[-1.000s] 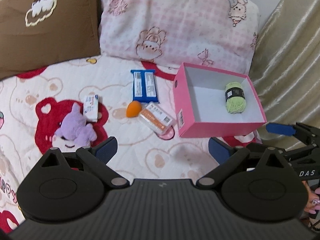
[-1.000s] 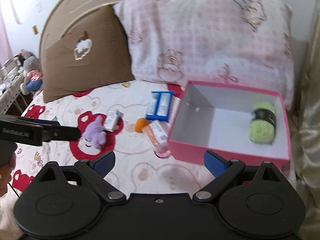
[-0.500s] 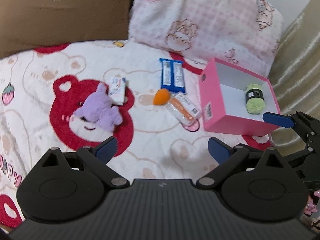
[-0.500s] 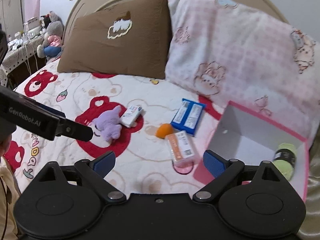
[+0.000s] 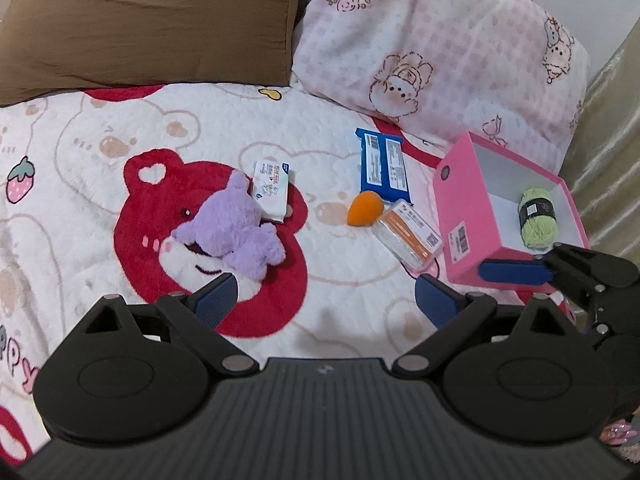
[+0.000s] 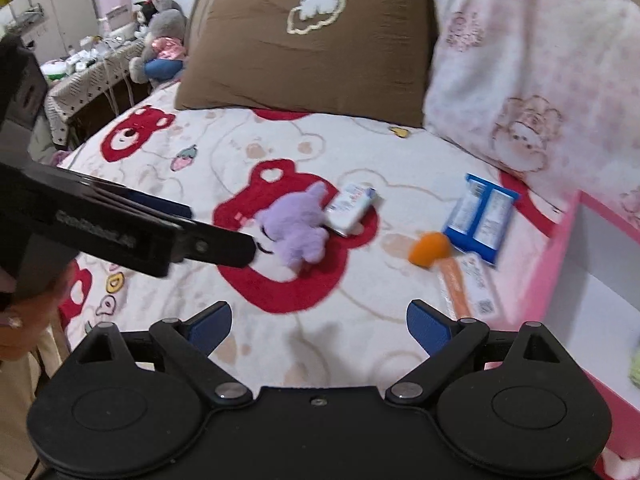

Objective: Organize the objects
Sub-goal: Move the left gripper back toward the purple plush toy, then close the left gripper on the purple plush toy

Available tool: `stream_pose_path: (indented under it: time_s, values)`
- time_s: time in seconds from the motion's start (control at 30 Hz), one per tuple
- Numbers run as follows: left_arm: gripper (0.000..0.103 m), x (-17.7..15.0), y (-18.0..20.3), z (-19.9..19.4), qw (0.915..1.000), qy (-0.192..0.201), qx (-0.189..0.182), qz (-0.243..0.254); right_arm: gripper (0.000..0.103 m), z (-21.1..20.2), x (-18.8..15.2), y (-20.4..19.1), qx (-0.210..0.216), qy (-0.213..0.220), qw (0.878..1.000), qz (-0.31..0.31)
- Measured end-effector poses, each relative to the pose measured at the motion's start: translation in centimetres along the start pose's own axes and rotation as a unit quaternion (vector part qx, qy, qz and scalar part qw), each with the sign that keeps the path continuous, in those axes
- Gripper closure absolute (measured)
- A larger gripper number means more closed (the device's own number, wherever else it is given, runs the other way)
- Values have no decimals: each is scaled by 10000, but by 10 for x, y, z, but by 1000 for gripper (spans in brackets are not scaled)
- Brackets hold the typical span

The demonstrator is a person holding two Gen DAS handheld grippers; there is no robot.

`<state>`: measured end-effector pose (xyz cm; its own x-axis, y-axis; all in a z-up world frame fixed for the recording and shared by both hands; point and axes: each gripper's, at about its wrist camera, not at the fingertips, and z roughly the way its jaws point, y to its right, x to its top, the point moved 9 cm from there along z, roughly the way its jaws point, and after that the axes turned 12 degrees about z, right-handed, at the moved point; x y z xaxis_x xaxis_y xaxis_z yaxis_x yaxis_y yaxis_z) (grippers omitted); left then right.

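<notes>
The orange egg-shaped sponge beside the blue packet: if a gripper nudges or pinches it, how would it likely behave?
The orange egg-shaped sponge has a rounded body with one tapered end, so a push would probably send it rolling in a curve. It looks matte and soft, so it likely squashes under a pinch. The quilted bear-print blanket should damp any roll.

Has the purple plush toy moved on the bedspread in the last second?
No. The purple plush toy still lies on the red bear print, against the small white box; only the cameras shifted.

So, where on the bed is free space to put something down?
Bare blanket lies between the brown pillow and the purple plush. The pink box floor is free beside the green yarn. It is crowded around the orange sponge.
</notes>
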<state>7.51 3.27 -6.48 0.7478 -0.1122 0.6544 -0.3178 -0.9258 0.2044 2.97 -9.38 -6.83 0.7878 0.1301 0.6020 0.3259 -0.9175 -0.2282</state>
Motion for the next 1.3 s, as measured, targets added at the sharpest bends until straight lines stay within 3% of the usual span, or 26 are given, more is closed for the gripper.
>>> stream_pose_path:
  time_s: [0.13, 0.37, 0.67, 0.77, 0.93, 1.03, 1.17, 1.3]
  values:
    - [9, -3, -12, 13, 9999, 123, 3, 32, 8, 19, 2, -16, 315, 156, 9994, -15]
    - [16, -12, -45, 34, 9987, 458, 91, -221, 16, 61, -6, -42, 428, 295, 9978, -416]
    - [30, -28, -74, 71, 9976, 403, 40, -563, 28, 111, -11, -44, 114, 568, 9954, -758]
    - [38, -34, -80, 86, 9967, 350, -51, -728, 37, 128, -9, -39, 45, 643, 9953, -729]
    - [43, -36, -82, 99, 9976, 412, -60, -552, 52, 149, -10, -34, -42, 707, 9949, -715]
    - [45, -34, -86, 104, 9963, 463, -207, -695, 62, 157, -10, -28, -131, 719, 9951, -671]
    - [51, -36, -88, 112, 9960, 428, -282, -738, 65, 165, -10, -21, -138, 659, 9962, -556]
    - [51, -38, -82, 115, 9969, 427, -376, -543, 65, 169, -10, -17, -85, 635, 9967, -497]
